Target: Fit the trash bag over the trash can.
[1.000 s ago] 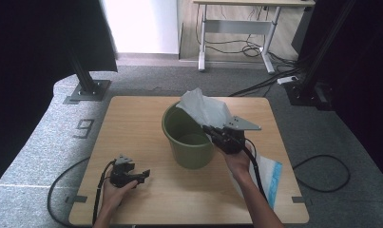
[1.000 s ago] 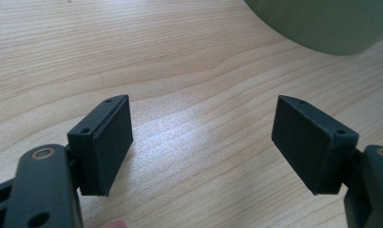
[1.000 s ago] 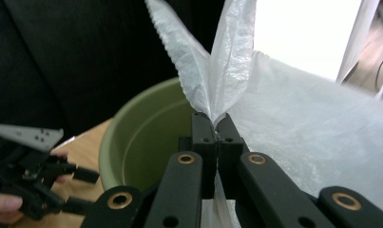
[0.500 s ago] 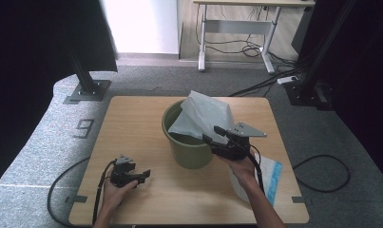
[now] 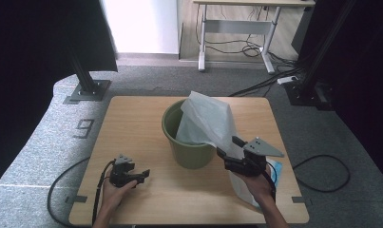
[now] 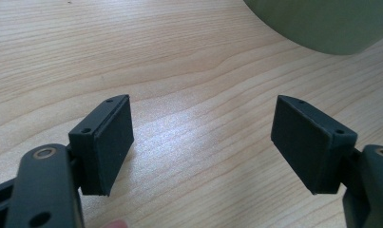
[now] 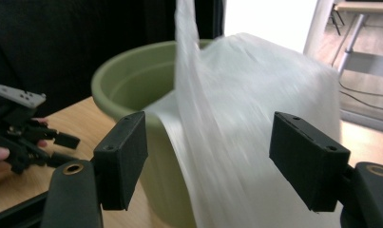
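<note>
Wooden table point(image 5: 132, 118), light grain, rounded corners; green bucket point(image 5: 191, 154) upright near its centre; white plastic bag point(image 5: 205, 121) draped over the bucket's right rim, part standing above the mouth, part hanging down the outer wall toward the table; right gripper point(image 5: 228, 151), held just right of the bucket, jaws wide apart with the bag hanging between them, gripping nothing; left gripper point(image 5: 142, 174), resting low at the table's near-left, jaws wide, nothing between them.
</note>
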{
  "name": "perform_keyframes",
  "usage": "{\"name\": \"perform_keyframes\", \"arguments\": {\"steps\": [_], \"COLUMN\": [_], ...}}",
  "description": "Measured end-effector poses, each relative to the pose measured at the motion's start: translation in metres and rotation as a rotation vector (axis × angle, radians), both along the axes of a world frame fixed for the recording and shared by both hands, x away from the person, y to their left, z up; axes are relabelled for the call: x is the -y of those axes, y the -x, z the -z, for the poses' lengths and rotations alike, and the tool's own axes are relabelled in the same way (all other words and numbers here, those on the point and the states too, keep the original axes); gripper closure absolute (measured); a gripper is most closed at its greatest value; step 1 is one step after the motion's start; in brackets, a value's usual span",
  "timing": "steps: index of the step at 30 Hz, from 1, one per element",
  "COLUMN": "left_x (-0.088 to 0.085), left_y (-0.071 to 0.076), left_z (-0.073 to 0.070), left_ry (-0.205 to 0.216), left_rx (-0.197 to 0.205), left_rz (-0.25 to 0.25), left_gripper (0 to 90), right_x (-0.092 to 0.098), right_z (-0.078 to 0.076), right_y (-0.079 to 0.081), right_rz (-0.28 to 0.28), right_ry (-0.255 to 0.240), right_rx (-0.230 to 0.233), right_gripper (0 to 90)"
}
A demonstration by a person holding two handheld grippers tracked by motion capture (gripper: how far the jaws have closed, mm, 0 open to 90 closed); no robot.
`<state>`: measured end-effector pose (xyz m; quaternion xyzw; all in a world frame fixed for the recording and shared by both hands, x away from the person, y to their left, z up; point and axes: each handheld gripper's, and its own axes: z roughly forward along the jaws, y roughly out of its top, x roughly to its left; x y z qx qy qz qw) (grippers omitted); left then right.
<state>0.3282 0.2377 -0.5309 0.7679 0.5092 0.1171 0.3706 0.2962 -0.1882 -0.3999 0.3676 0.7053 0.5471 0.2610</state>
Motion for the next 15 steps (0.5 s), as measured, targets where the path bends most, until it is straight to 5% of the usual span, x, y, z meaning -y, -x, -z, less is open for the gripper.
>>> {"name": "perform_keyframes", "arguments": {"steps": [6, 15], "left_x": [0.001, 0.003], "left_y": [0.0, 0.0], "left_z": [0.0, 0.001], "left_ry": [0.001, 0.005], "left_rx": [-0.001, -0.002], "left_rz": [0.0, 0.001], "left_gripper": [21.8, 22.1], "right_x": [0.021, 0.024], "right_z": [0.028, 0.077], "right_y": [0.011, 0.019], "right_rz": [0.023, 0.06], "right_ry": [-0.023, 0.004], "right_rx": [-0.032, -0.081], "right_gripper": [27.0, 24.9]}}
